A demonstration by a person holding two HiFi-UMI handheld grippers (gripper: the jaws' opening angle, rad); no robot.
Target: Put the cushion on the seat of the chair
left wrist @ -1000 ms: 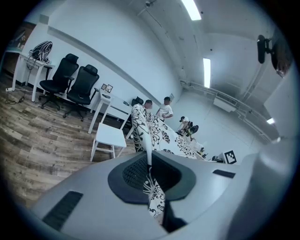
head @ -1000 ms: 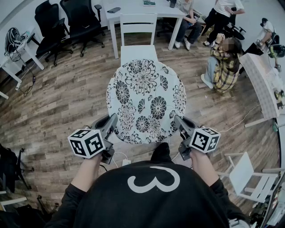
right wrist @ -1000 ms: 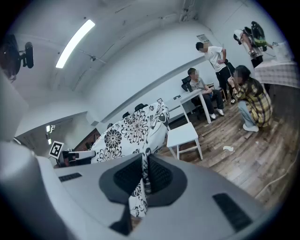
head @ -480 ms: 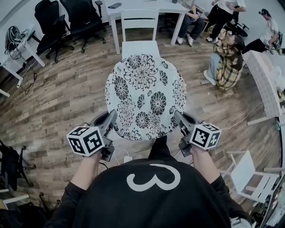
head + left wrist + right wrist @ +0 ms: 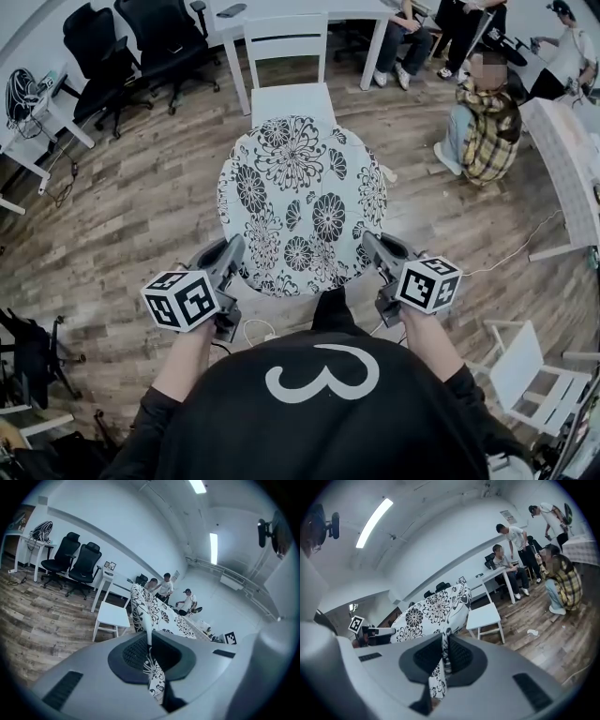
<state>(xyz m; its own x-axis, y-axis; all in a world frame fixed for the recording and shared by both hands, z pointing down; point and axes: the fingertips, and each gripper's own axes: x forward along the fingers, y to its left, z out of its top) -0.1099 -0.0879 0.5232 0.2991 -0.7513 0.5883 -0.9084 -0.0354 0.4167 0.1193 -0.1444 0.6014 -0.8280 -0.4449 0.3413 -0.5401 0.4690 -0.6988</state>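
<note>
One cushion (image 5: pixel 298 199), left gripper (image 5: pixel 234 249), right gripper (image 5: pixel 371 243) (one white chair (image 5: pixel 291 99) ahead)

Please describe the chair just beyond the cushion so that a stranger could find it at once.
Look at the white table at the room's far side. The white wooden chair stands before it, just beyond the floral cushion. Its neighbours to the left are black office chairs.

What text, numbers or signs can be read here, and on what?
"3": large white numeral on the person's black shirt.
Marker cubes: black-and-white square patterns only, no words.
Cushion: flower print, no text.
Wall sign: too small to read.
Nothing else is legible.
</note>
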